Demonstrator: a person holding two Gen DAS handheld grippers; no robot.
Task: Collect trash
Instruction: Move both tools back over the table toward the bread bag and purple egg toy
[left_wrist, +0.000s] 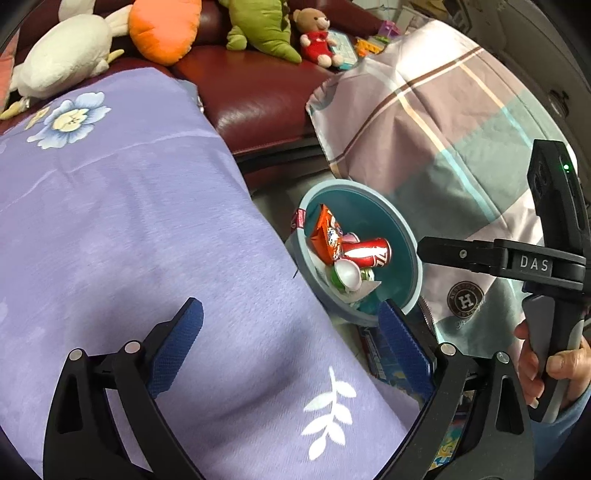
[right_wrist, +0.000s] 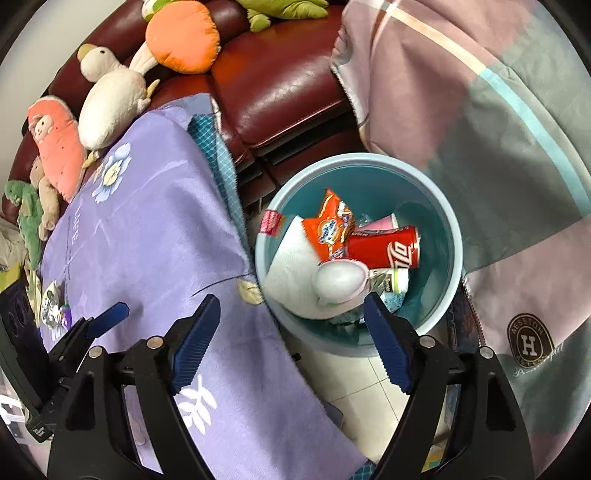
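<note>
A teal round bin (right_wrist: 448, 236) stands on the floor between a purple-covered table and a plaid-covered seat; it also shows in the left wrist view (left_wrist: 406, 236). It holds a red cola can (right_wrist: 388, 247), an orange snack wrapper (right_wrist: 328, 229), a white paper towel (right_wrist: 291, 269) and a white cup (right_wrist: 338, 282). My right gripper (right_wrist: 291, 332) is open and empty just above the bin's near rim. My left gripper (left_wrist: 291, 343) is open and empty over the purple cloth (left_wrist: 129, 221), left of the bin. The right gripper's body (left_wrist: 517, 258) shows in the left wrist view.
A dark red leather sofa (right_wrist: 280, 92) at the back carries plush toys: an orange carrot (right_wrist: 181, 40), a white duck (right_wrist: 110, 103), a green dinosaur (left_wrist: 262, 29), a teddy bear (left_wrist: 317, 37). A crumpled silvery wrapper (right_wrist: 51, 302) lies on the purple cloth's left edge. White tile floor (right_wrist: 354, 380) shows below the bin.
</note>
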